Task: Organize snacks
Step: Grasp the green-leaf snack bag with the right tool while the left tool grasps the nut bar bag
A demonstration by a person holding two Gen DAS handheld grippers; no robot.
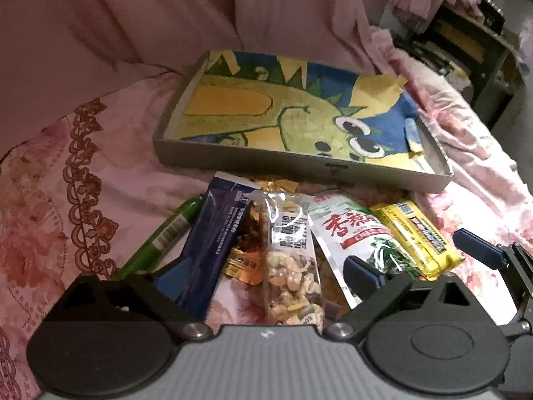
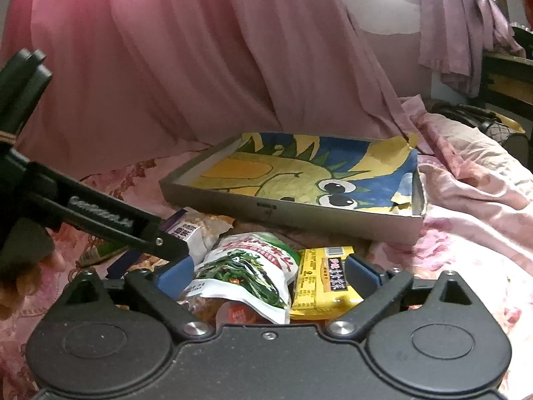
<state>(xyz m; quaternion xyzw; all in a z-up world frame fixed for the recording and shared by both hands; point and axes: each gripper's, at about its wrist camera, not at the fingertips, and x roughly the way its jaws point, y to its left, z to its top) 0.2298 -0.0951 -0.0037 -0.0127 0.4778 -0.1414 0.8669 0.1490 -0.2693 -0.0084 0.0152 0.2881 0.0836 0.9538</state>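
Both the left gripper (image 1: 268,275) and right gripper (image 2: 269,275) are held wide open and empty over the snack pile, nothing yet picked; a packet, judged the yellow one (image 2: 324,278), must be grasped and carried to the dinosaur-lined tray (image 1: 266,161) beyond.

Pink curtain (image 1: 133,16) hangs at twelve o'clock, floral bedsheet (image 1: 50,200) spreads at nine, dark shelf (image 1: 466,53) stands at two.

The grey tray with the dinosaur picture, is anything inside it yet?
Only the painted paper lining shows inside the grey tray; no snacks are in it. The paper covers the tray's floor, so anything beneath it is hidden. The snack packets lie in front.
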